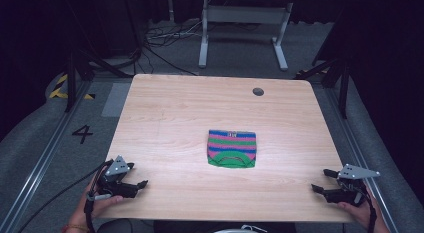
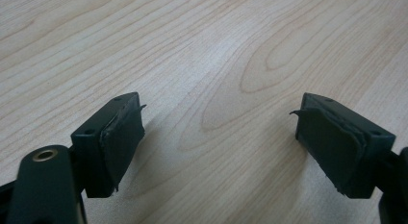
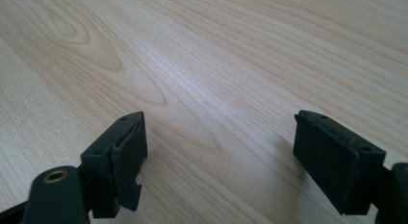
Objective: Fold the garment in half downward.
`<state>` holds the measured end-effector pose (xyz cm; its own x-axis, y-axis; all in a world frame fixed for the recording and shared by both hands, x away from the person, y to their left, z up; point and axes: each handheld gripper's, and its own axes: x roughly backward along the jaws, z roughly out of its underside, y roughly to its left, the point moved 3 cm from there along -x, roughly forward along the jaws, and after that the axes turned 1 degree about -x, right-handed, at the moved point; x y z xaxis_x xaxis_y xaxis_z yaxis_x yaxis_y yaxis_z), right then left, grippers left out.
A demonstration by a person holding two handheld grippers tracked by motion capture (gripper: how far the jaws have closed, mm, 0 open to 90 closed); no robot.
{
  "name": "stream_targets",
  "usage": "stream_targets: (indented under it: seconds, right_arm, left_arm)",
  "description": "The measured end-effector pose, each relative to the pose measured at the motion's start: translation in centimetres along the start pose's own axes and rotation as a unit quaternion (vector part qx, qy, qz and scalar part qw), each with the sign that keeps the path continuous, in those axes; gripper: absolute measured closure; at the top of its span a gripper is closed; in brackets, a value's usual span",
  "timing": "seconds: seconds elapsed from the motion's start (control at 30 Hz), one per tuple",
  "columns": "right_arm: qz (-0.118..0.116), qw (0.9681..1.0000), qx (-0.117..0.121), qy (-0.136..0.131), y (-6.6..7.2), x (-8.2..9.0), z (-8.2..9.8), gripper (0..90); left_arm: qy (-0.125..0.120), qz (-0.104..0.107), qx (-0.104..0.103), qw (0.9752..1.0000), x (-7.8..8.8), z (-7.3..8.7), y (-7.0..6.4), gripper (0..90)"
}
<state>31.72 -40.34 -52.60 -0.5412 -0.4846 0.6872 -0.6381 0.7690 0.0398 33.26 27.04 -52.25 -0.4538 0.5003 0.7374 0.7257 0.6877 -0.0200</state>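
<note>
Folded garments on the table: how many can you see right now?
1. A single striped folded garment lies right of the middle of the wooden table, between and ahead of the left gripper and right gripper, touching neither.

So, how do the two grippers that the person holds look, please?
Both the left gripper and the right gripper are black, each with two blocky jaws carrying worn dark pads. A grey three-cornered plate tops each one, and a black cable trails from the left.
</note>
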Motion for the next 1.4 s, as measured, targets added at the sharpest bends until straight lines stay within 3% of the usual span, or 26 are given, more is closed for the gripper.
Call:
stream_targets:
  seconds: [1.4]
  right_arm:
    - [0.01, 0.9999, -0.009, 0.004, -0.05, -0.06, 0.01, 15.1]
  left_arm:
    - [0.003, -0.007, 0.008, 0.9999, -0.2, -0.16, -0.05, 14.1]
